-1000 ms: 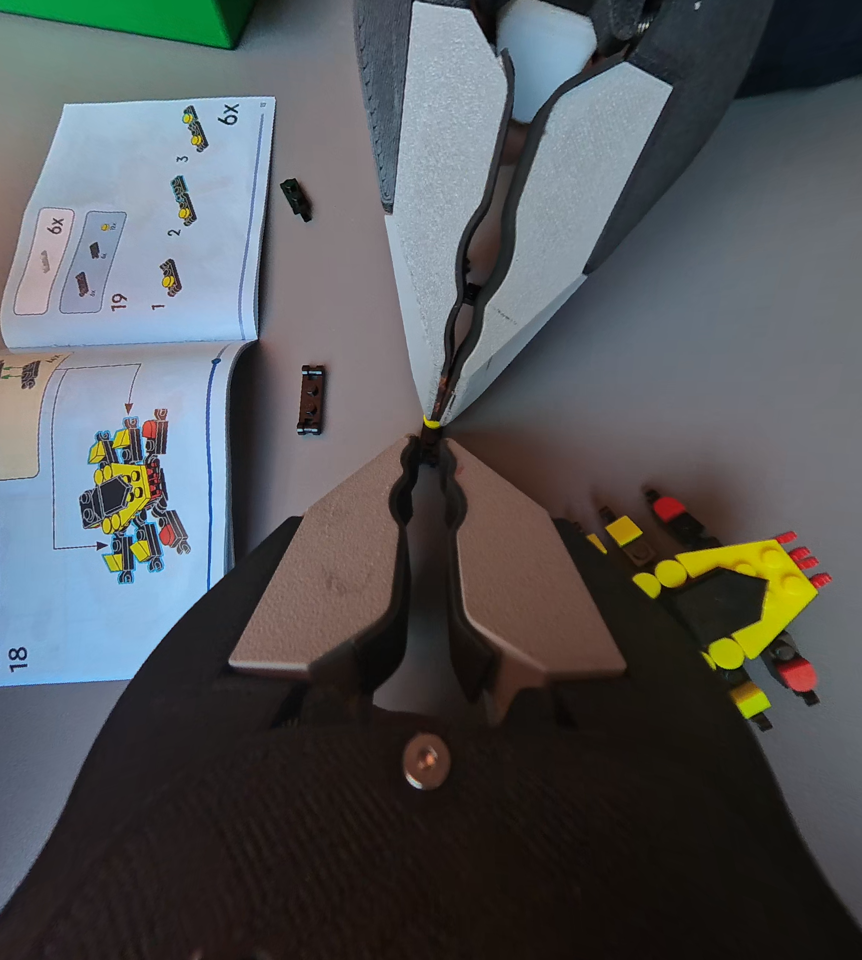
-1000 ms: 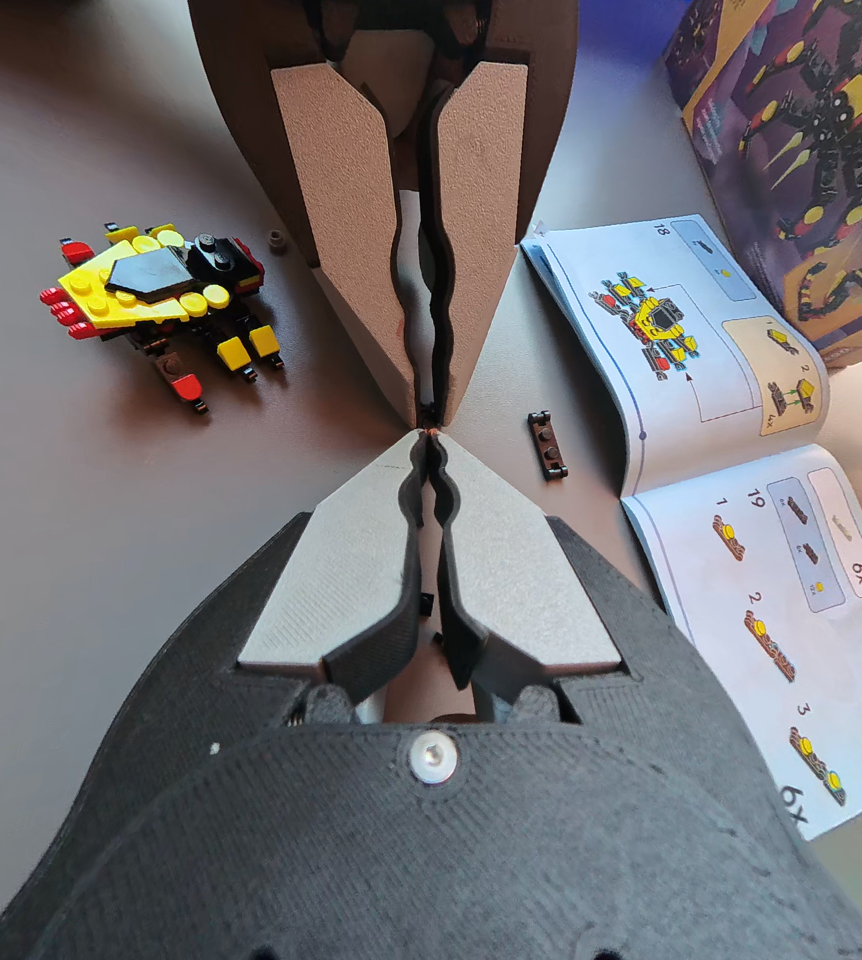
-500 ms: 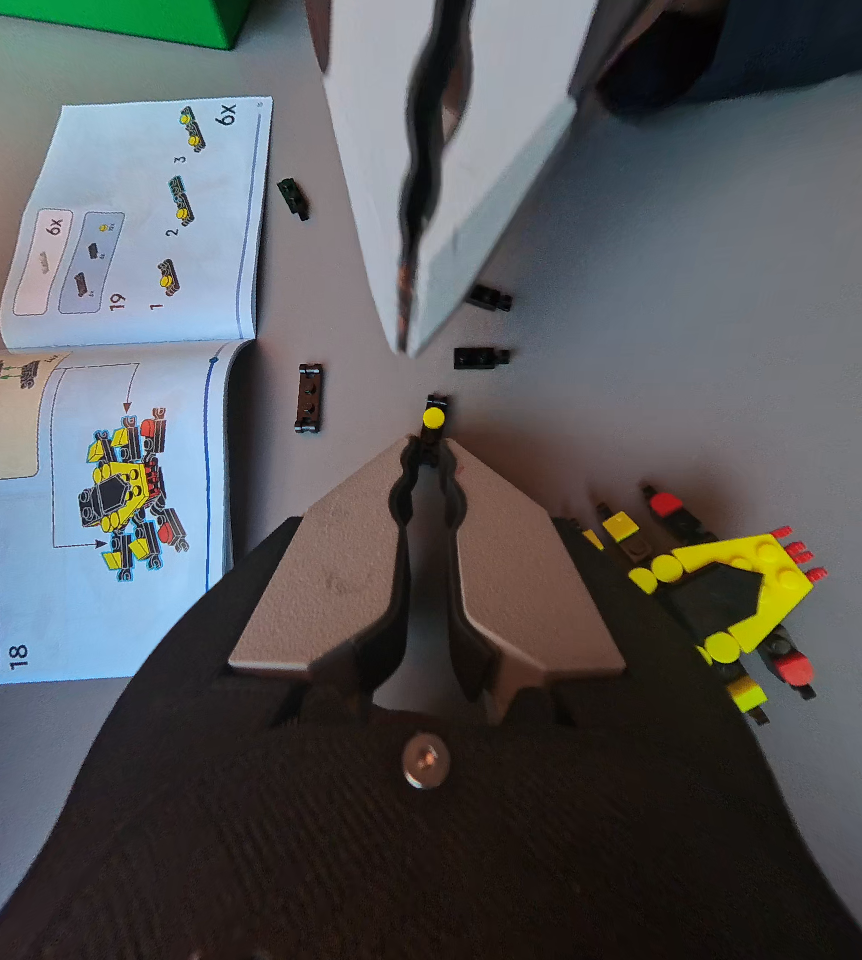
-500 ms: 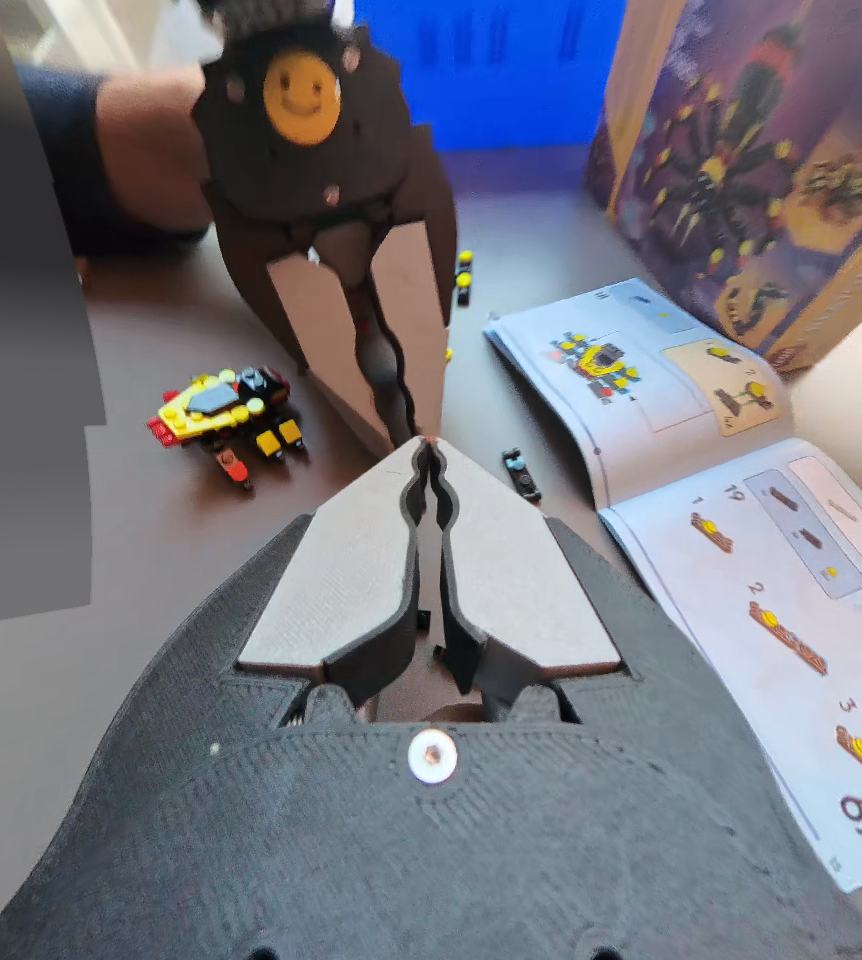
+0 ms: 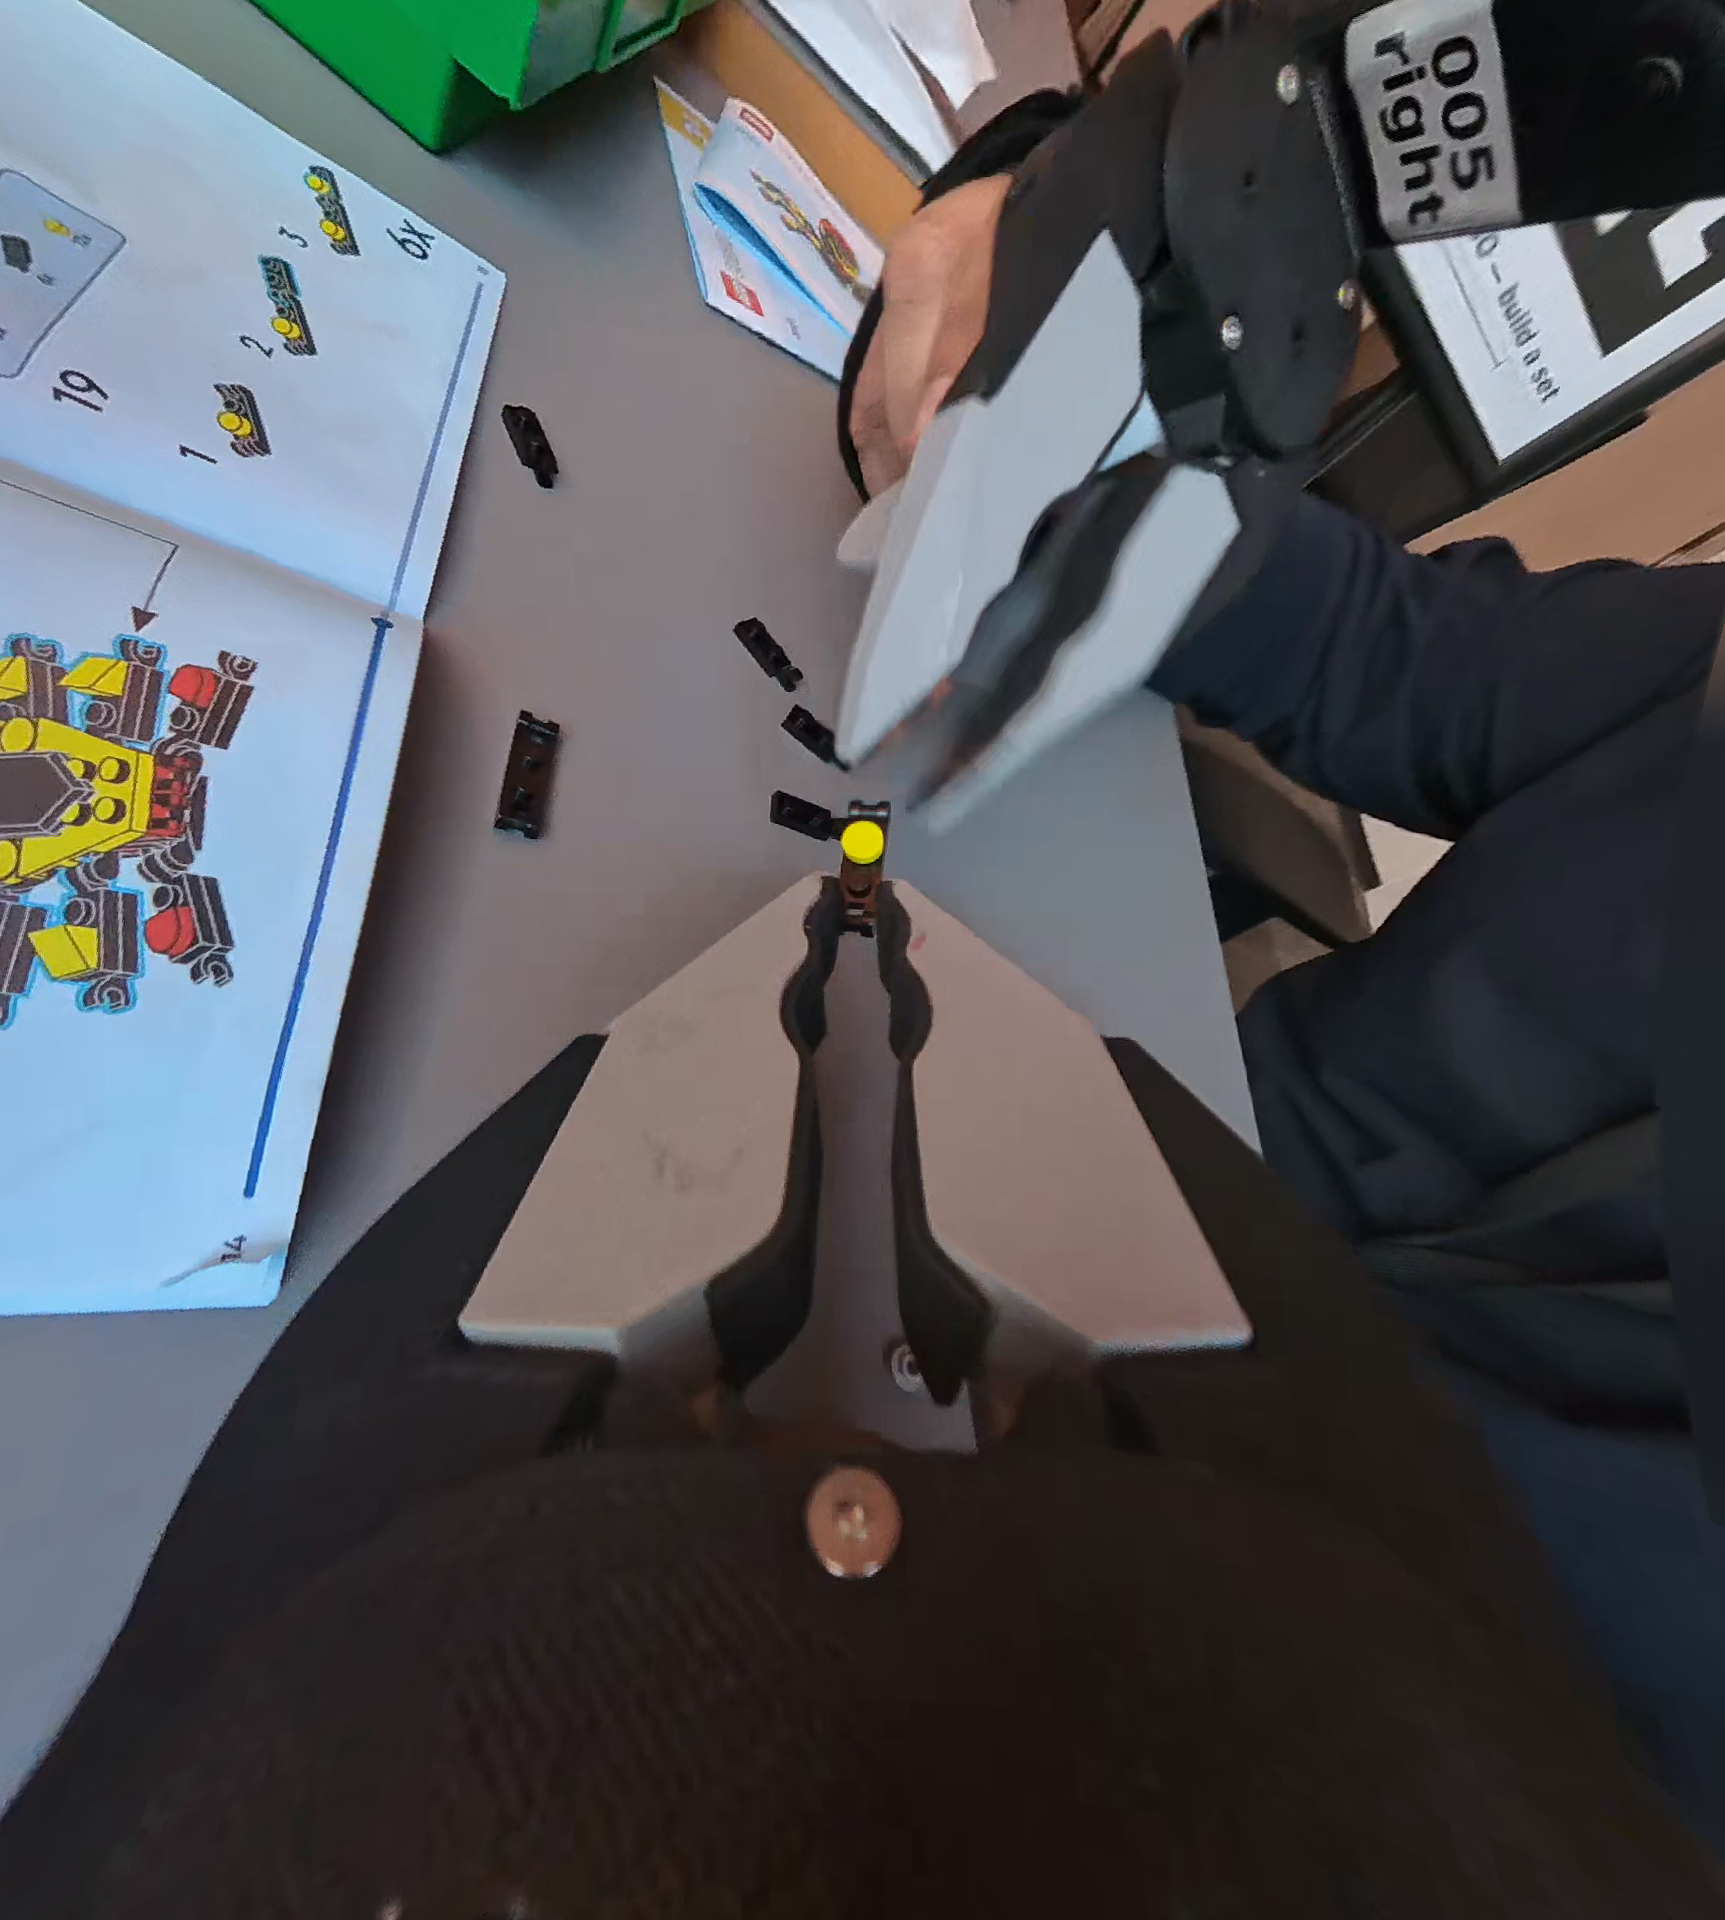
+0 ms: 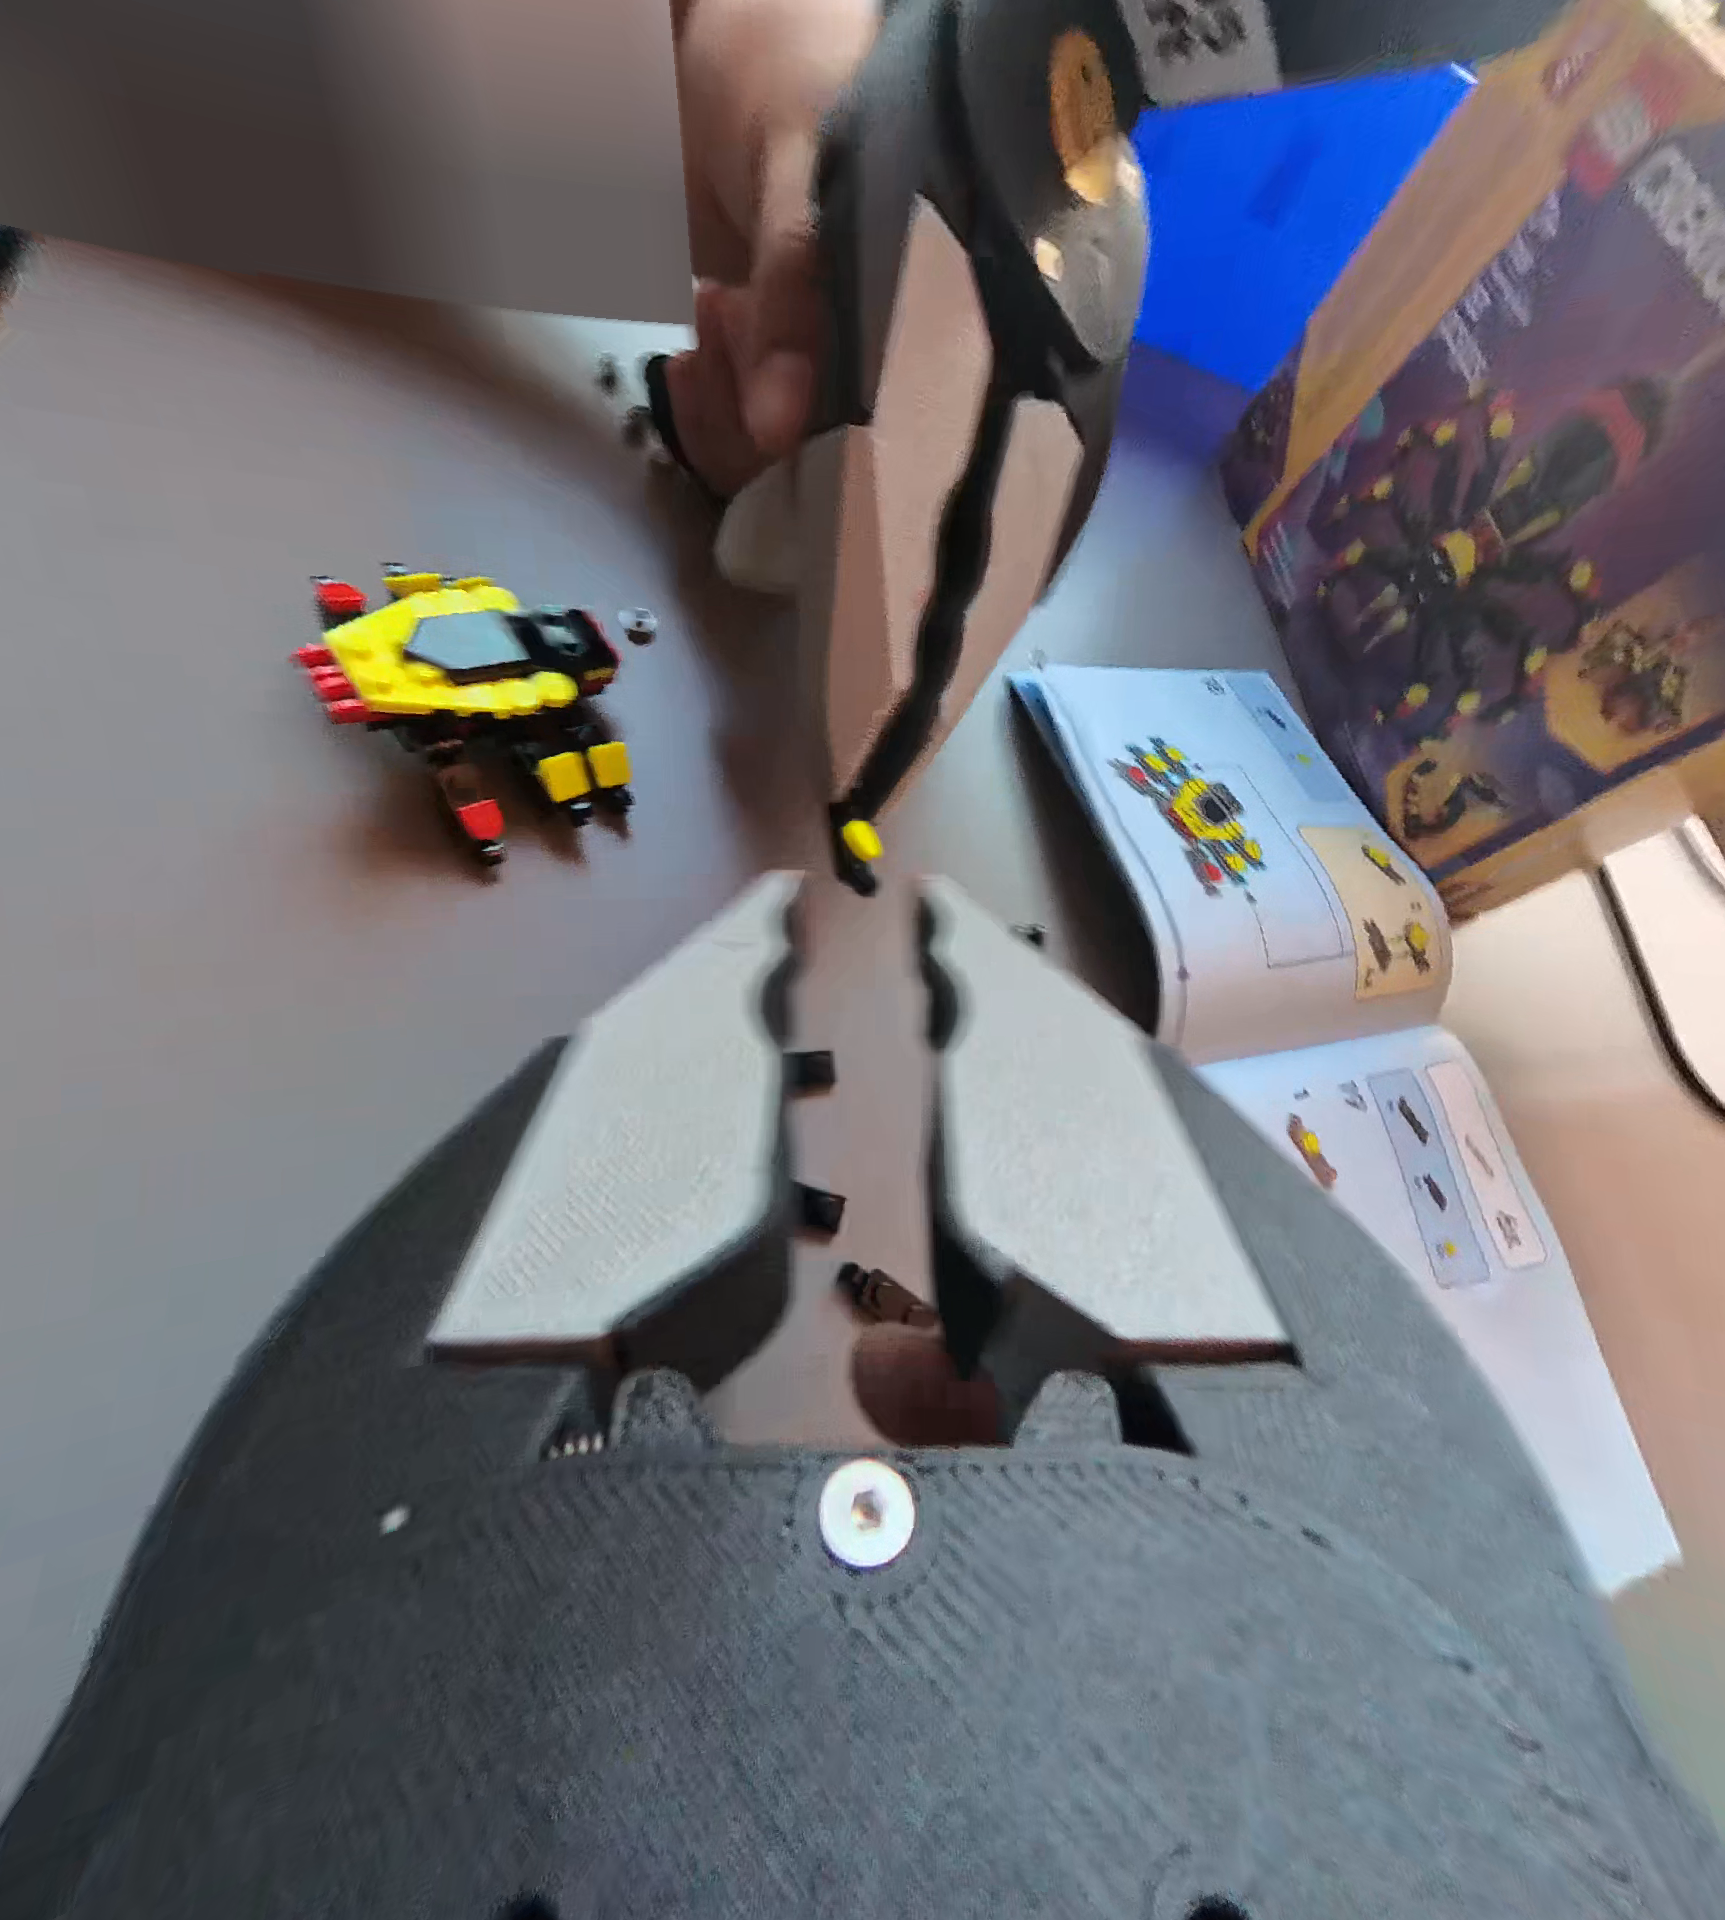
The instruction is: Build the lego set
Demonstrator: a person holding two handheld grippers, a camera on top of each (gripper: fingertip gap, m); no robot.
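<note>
My left gripper (image 5: 853, 906) is shut on a small dark lego piece with a round yellow stud (image 5: 860, 842), held above the grey table. The right wrist view shows the same piece (image 6: 858, 842) at the left gripper's tip (image 6: 845, 812). My right gripper (image 6: 858, 906) is open and empty, its jaws a short way from that piece. It shows blurred at the upper right of the left wrist view (image 5: 887, 774). The partly built yellow, black and red model (image 6: 468, 675) lies on the table to the left. Loose black pieces (image 5: 526, 774) (image 5: 766, 652) (image 5: 798, 812) lie near the held piece.
The open instruction booklet (image 5: 162, 623) (image 6: 1253, 883) lies beside the pieces. The lego box (image 6: 1564, 468) and a blue bin (image 6: 1242, 260) stand behind it. A green box (image 5: 484, 62) and a second booklet (image 5: 775, 239) sit at the far edge. A person's dark sleeve (image 5: 1460, 727) is at right. Less than 4 cm separates the two grippers' tips.
The grippers met tip to tip a second ago. The right gripper has let go, opened and drawn back. The left gripper keeps the yellow-stud piece and has shifted over the table.
</note>
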